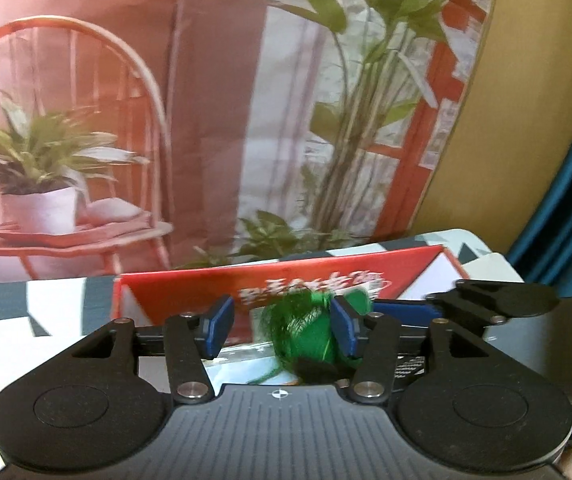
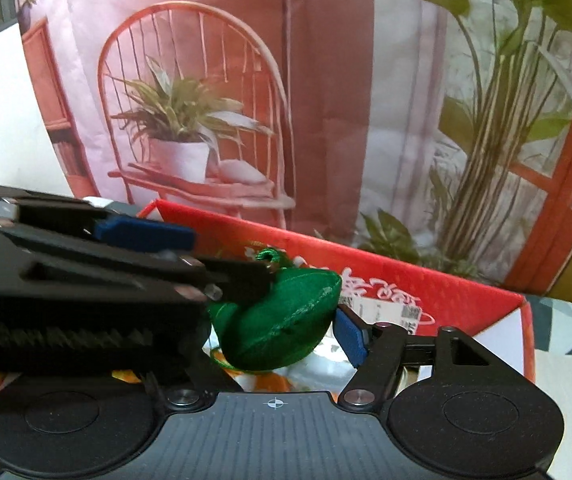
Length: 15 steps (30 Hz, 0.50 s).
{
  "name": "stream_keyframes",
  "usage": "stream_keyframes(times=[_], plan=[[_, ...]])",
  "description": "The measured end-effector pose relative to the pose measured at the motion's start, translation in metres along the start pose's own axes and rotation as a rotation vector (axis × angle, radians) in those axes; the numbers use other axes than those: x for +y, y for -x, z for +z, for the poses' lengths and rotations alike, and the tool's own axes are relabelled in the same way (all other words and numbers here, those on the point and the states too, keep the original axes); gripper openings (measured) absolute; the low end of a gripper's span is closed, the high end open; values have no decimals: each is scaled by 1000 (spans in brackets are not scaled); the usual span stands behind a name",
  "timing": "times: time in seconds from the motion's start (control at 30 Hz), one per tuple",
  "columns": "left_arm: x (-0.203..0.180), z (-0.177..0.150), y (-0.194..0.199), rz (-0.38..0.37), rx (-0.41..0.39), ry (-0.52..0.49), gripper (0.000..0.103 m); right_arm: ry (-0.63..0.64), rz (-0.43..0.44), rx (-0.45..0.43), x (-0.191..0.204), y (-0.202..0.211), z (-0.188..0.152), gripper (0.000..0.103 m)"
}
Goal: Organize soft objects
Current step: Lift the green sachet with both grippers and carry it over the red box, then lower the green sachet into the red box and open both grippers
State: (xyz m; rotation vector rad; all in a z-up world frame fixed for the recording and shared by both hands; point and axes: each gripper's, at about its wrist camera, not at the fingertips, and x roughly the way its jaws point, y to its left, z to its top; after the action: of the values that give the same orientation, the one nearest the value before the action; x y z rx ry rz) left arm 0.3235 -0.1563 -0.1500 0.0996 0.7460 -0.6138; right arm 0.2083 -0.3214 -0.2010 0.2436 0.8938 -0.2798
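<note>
Closest to my left camera sits the dark ribbed body of the left gripper (image 1: pixel 282 330), and between its blue pads hangs the green plush toy (image 1: pixel 310 336). That toy leans against the right-hand pad (image 1: pixel 344 330), while the left-hand pad (image 1: pixel 218 330) stands clear of it with a gap, so I read these jaws as spread and not squeezing. Loose green threads fray out from the toy's left side (blur makes the finer detail hard to read).

From my right camera the same toy (image 2: pixel 282 320) shows as a plump stitched cushion with a small loop on top. My right gripper (image 2: pixel 274 334) has one blue pad (image 2: pixel 350 334) just beside the toy's right edge; I cannot tell whether it touches. Its other finger is hidden behind the left gripper (image 2: pixel 86 280), which crosses the view from the left, so I cannot tell this grip's state.

Both views place the toy over the open red cardboard box (image 2: pixel 466 292), whose inner wall carries white lettering. That box rests on a patterned cloth (image 1: pixel 14 304), and behind it hangs a printed backdrop (image 2: pixel 326 100) showing a chair and potted plants.
</note>
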Motion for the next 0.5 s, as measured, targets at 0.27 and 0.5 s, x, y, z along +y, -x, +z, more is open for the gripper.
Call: stream_keyframes(times=[0.27,0.5], plan=[[8,-12,41,55,-40,-6,56,-32,-5,-45,-5,30,-14,67],[7,-44,88,108,-89,-3,61,-31,8,-147,-1,77,-34,67]])
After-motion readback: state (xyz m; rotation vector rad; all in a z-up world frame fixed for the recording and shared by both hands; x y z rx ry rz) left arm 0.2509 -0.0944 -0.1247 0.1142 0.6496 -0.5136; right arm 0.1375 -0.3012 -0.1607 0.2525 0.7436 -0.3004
